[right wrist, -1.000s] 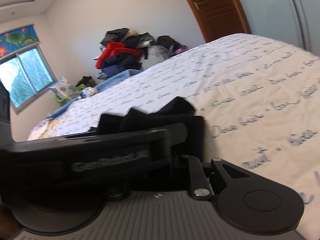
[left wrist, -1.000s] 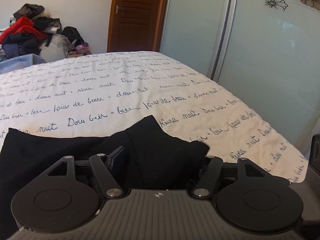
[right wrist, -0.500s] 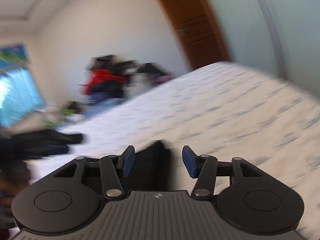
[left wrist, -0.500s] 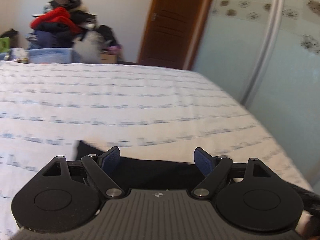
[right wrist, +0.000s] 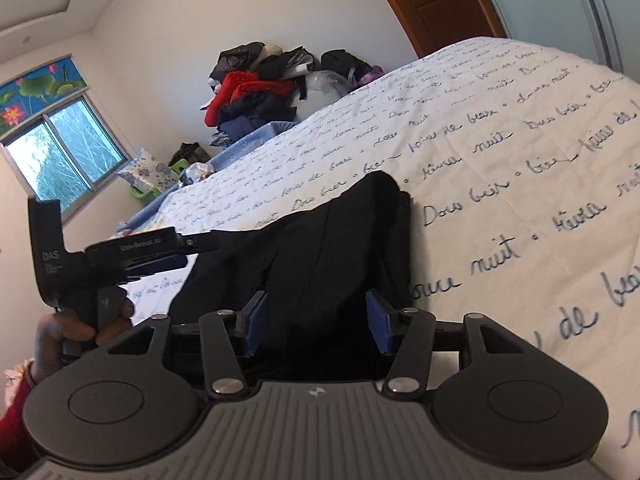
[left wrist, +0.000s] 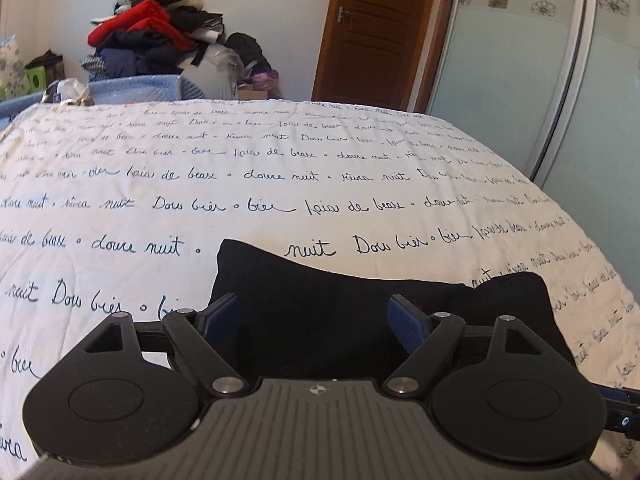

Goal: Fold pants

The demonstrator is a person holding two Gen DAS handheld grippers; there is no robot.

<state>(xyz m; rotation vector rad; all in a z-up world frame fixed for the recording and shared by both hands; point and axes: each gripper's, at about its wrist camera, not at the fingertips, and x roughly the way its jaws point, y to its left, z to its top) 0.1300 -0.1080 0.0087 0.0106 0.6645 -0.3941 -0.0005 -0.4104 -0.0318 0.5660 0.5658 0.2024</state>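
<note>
The black pants (left wrist: 340,308) lie folded in a flat stack on the white bedspread (left wrist: 280,184) near its front edge. They also show in the right wrist view (right wrist: 320,248). My left gripper (left wrist: 314,320) is open and empty, its blue pads (left wrist: 404,320) hovering just over the near part of the pants. My right gripper (right wrist: 314,326) is open and empty, over the near end of the stack. The left gripper also shows in the right wrist view (right wrist: 200,246), held in a hand at the left beside the pants.
A pile of clothes (left wrist: 152,40) stands behind the bed's far edge by the wall. A wooden door (left wrist: 376,28) and frosted sliding wardrobe doors (left wrist: 520,72) are at the right. A window (right wrist: 60,148) is at the far left. The bed's right edge (left wrist: 600,264) drops off.
Both grippers let go of the pants, which now lie flat in a stack. Both sets of jaws stand open, and the grippers have drawn back to the near edge.
</note>
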